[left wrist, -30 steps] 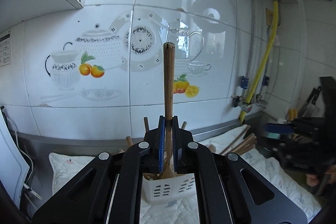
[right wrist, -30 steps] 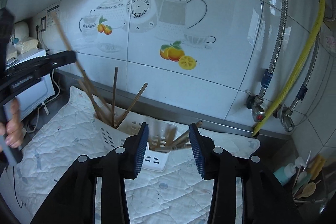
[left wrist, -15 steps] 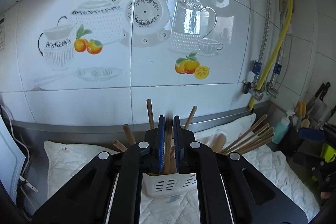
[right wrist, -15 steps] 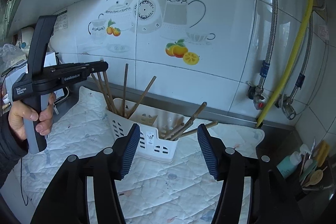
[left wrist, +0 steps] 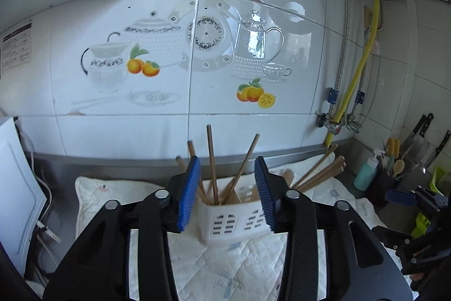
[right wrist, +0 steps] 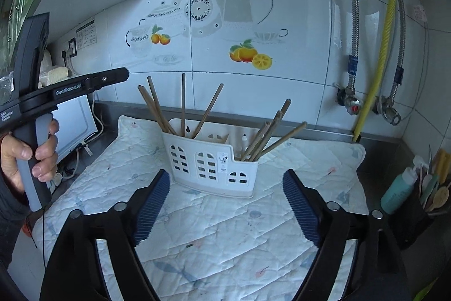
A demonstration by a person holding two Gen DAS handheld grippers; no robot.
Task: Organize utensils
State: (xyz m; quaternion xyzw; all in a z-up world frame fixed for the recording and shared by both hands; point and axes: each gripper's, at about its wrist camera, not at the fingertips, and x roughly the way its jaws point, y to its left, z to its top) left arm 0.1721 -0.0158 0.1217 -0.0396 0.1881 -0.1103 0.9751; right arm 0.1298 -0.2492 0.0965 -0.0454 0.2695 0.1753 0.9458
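I am holding my left gripper with its jaws spread and nothing between them, over the white utensil caddy on the quilted mat. My right gripper is gaping empty too, while chopsticks are standing in the caddy's left and right compartments.

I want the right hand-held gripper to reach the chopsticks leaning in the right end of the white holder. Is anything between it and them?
Nothing visible does. The right hand-held gripper is open over bare quilted mat, facing the white holder. The right-end chopsticks lean out above the rim, unobstructed. The left hand-held gripper is off to the left, near the other chopsticks.
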